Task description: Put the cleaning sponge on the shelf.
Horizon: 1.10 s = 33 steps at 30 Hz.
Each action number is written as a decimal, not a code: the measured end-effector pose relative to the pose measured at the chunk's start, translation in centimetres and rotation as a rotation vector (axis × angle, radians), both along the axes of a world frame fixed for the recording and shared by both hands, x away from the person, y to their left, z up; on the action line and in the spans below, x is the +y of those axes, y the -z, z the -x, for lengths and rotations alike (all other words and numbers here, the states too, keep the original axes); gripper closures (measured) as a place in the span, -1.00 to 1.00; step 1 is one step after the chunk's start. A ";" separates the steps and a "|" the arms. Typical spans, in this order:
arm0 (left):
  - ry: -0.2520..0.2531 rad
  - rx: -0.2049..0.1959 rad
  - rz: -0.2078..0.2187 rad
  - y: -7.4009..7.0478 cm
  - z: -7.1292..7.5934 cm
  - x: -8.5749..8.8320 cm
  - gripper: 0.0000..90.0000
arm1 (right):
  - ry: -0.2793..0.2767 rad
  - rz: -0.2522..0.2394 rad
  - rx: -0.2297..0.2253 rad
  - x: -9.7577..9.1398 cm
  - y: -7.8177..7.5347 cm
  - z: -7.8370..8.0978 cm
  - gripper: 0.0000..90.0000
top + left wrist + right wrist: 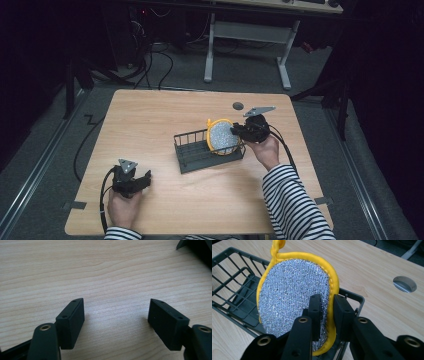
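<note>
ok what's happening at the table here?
A person works with a gripper in each hand. The right gripper is clamped on the yellow rim of a silver scouring pad, holding it upright in the dark wire basket at its right end. The left gripper sits open and idle over bare table near the front left corner.

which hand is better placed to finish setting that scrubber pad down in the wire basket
Right. The right gripper already has its jaws around the yellow-edged scrubber pad, upright at the near end of the wire basket. The left gripper rests open on bare table, away from the basket.
</note>
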<state>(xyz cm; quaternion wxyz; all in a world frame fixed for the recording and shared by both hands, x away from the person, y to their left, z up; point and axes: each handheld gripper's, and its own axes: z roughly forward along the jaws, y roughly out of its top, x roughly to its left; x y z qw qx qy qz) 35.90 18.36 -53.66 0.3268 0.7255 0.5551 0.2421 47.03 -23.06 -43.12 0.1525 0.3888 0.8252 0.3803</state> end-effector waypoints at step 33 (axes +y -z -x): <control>0.000 0.001 0.002 0.0 0.0 0.0 -0.33 | 0.221 -0.136 -0.078 -9.9 -2.8 7.3 0.28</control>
